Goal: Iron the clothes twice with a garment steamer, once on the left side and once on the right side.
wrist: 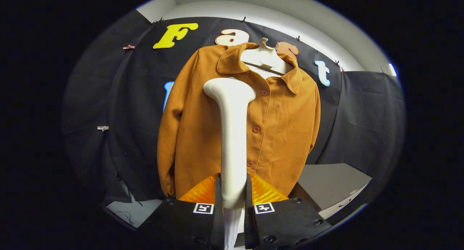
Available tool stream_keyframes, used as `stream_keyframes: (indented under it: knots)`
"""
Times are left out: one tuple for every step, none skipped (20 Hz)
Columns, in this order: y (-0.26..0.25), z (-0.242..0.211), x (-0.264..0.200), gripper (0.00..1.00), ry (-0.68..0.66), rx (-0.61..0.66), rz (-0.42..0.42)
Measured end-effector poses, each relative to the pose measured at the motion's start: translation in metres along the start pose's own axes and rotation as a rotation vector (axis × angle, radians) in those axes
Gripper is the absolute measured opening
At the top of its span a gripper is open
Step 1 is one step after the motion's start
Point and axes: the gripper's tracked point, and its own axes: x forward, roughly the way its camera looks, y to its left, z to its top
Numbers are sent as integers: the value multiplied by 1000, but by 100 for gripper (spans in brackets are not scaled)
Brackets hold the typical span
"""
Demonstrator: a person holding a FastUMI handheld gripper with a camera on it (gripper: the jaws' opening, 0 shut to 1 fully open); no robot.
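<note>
Against the booth's black cloth wall hangs the brown button-front jacket [217,134], collar up on a pale hanger [266,56], sleeves falling loose at either side. Straight in front of it stands the white garment steamer [232,134]: its handle rises from between the fingers, and its flared head sits high on the jacket's chest, just beside the button placket and below the collar. Whether the head touches the cloth or hovers just off it, I cannot tell from here.

The gripper [232,195] has both fingers pressed against the steamer's handle, one on each flank, clamped on it with no gap to see.

To my eye this looks like the top of a stroke on one side of the jacket, the side of the placket nearer the F-shaped end of the wall. Next it would call for a slow, steady draw down the panel toward the hem, the head kept flat to the fabric, and then a like pass on the other side of the buttons.

The steamer's face is turned away, so any steam or plate is hidden. Its hose end is cut off below the fingers. A grey box [333,184] sits low beside the jacket's hem, partly hidden by it.
</note>
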Motion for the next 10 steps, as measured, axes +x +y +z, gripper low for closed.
stream_keyframes:
  knots:
    - [1,-5,3,26,8,1,-1]
    - [2,-8,6,26,16,2,-2]
    - [2,-13,7,26,26,4,-2]
    - [2,-17,9,26,36,4,-2]
    - [2,-22,9,25,47,3,-1]
    - [3,-28,12,25,58,1,1]
    - [4,-34,13,25,70,0,2]
    - [4,-41,13,26,83,-2,2]
    - [5,-49,14,26,97,-3,3]
    - [5,-56,13,25,109,-2,2]
